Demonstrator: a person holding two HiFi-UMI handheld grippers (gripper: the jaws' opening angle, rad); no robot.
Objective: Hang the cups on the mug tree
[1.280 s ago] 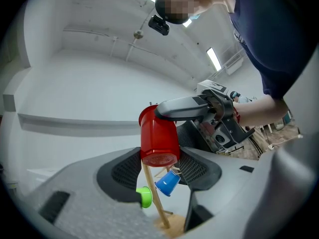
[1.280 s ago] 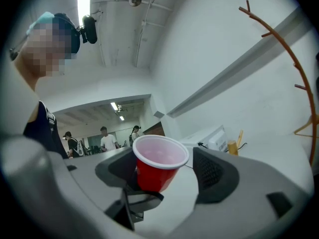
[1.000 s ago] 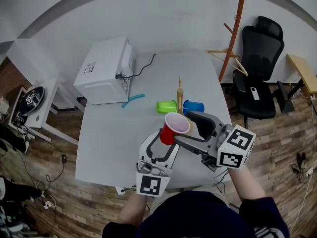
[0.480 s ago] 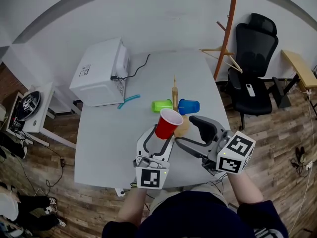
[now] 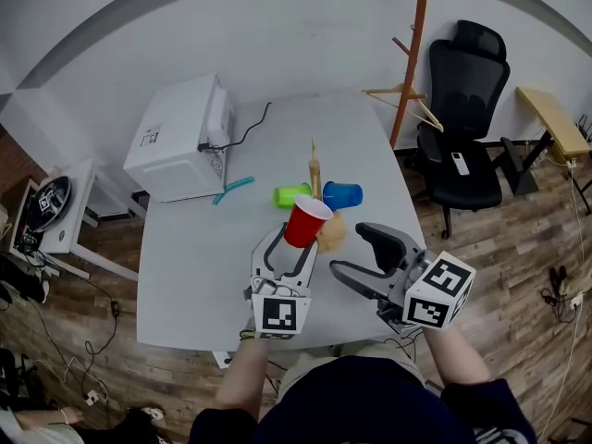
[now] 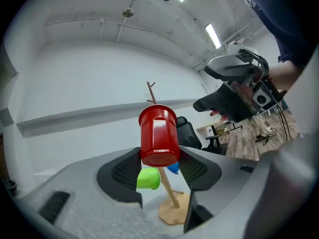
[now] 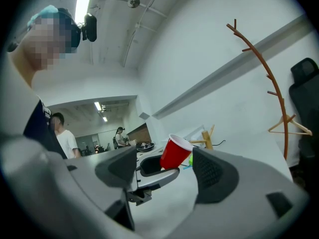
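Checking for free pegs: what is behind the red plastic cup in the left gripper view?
Below the red plastic cup, a lime-green plastic cup, a blue plastic cup and the wooden mug tree's lower stem show. Its upper stem and pegs are covered.

The left tongs (image 5: 294, 243) hold the held cup (image 5: 305, 222) above the table (image 5: 185, 276). Just behind it stands the mug tree (image 5: 314, 166). A second cup (image 5: 292, 195) hangs on the tree's left and a third cup (image 5: 341, 195) on its right. The right tongs (image 5: 350, 250) are beside the left tongs, holding nothing.

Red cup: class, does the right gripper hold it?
No, the red cup sits between the jaws of the left gripper; the right gripper is open and empty.
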